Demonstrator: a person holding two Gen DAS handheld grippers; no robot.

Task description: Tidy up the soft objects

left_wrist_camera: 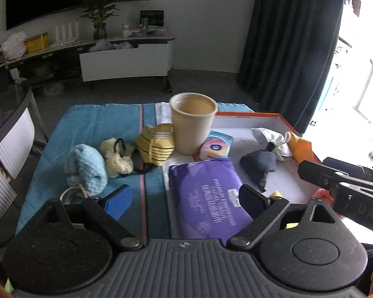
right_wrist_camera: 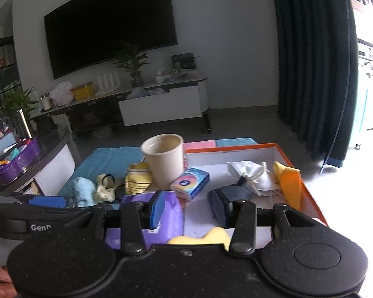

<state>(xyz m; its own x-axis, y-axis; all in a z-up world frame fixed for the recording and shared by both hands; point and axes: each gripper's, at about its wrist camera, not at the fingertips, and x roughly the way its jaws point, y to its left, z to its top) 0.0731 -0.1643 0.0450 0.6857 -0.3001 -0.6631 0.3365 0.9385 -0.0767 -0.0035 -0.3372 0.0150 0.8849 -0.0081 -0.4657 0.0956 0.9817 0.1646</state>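
Observation:
On the teal cloth [left_wrist_camera: 92, 124] lie a light blue fluffy piece [left_wrist_camera: 89, 166], a pale yellow soft piece [left_wrist_camera: 116, 156] with a black hair tie, and a yellow striped cloth [left_wrist_camera: 155, 146]. An orange-rimmed white tray [left_wrist_camera: 248, 121] holds a purple tissue pack [left_wrist_camera: 206, 193], a small colourful tissue pack [left_wrist_camera: 216, 147], a dark blue pouch [left_wrist_camera: 258, 166], a white pouch [left_wrist_camera: 271, 139] and an orange cloth [left_wrist_camera: 299, 146]. My left gripper [left_wrist_camera: 184, 200] is open and empty above the purple pack. My right gripper [right_wrist_camera: 190, 209] is open and empty over the tray, near the dark pouch [right_wrist_camera: 233, 193].
A beige cup [left_wrist_camera: 192, 121] stands upright at the tray's left edge. A yellow soft thing [right_wrist_camera: 204, 237] lies just under my right gripper. A low table with a purple box [right_wrist_camera: 15, 164] is at the left. A TV stand [left_wrist_camera: 124, 57] and a dark curtain [left_wrist_camera: 286, 37] are behind.

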